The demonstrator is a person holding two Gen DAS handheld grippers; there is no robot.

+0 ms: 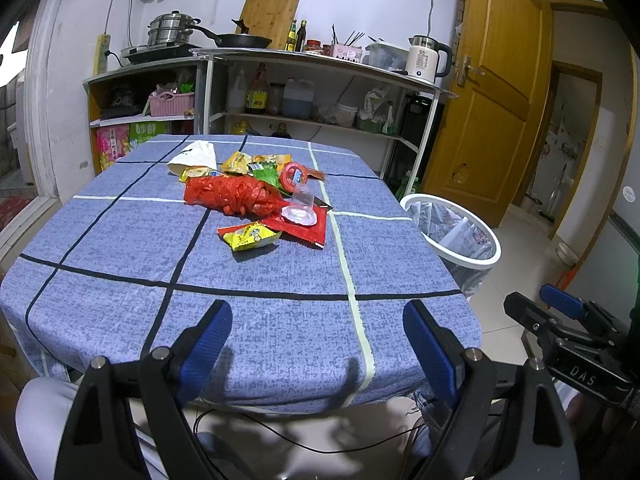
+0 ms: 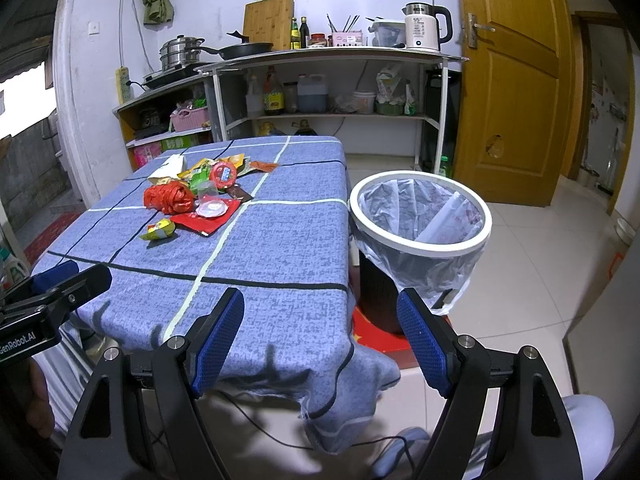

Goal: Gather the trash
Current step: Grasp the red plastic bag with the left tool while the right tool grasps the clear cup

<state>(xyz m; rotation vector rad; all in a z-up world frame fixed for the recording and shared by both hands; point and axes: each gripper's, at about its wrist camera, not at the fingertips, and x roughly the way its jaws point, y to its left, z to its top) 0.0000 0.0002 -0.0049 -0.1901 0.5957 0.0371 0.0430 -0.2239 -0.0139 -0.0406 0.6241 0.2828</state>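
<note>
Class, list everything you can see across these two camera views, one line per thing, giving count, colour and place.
tablecloth: one, blue with dark and pale lines, covering the table
plastic bag: one, red, crumpled, middle of the trash pile
snack wrapper: one, yellow, nearest edge of the pile
flat packet: one, red, under the clear cup
plastic cup: one, clear, lying on the flat packet
paper bag: one, white, far left of the pile
round lid: one, red, far right of the pile
trash bin: one, white rim, clear liner, on the floor right of the table
kettle: one, white, on the shelf top
frying pan: one, black, shelf top
door: one, wooden, right
left gripper: open, empty
right gripper: open, empty
</note>
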